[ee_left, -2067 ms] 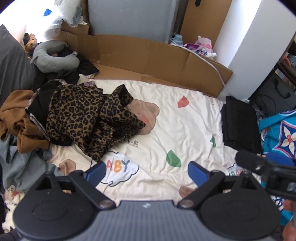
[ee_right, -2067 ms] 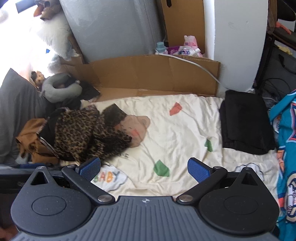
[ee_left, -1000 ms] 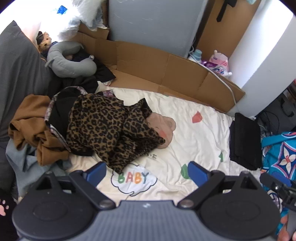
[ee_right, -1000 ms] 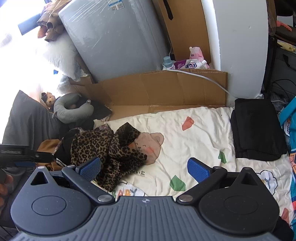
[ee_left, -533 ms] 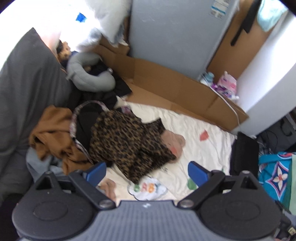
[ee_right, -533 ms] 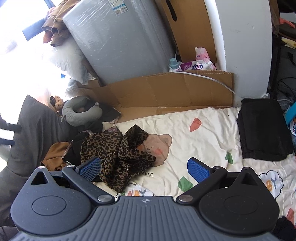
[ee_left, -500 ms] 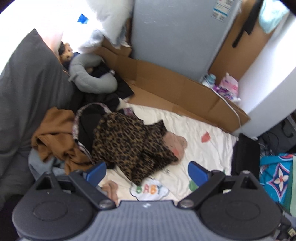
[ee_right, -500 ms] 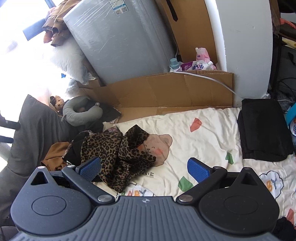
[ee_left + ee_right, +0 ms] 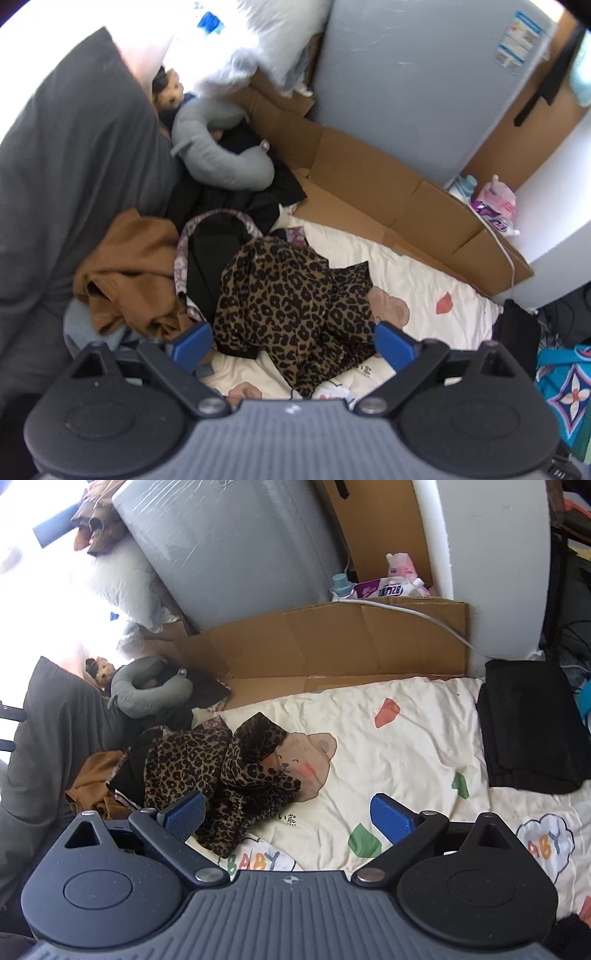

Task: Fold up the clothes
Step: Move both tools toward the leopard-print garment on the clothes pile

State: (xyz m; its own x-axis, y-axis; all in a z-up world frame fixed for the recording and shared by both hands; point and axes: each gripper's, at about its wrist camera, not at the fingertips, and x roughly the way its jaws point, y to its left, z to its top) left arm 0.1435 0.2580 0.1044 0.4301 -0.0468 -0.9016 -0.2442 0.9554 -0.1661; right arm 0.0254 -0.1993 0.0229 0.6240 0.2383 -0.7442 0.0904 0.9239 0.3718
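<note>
- The left gripper hangs above the bed with its blue-padded jaws spread wide and nothing between them
- The right gripper is likewise wide apart and empty
- A crumpled leopard-print garment lies on the cream cartoon-printed bedsheet, at the left side of it, partly covering a printed bear
- Beside it, heaped together: a rumpled brown garment and a black garment with a floral-trimmed edge
- A folded black cloth sits flat at the sheet's right edge, well apart from the heap
- A flattened brown cardboard box stands along the far side of the bed; pink and purple refill pouches show behind it, whether inside anything I cannot tell
- A grey U-shaped neck pillow rests on dark clothing near the cardboard
</note>
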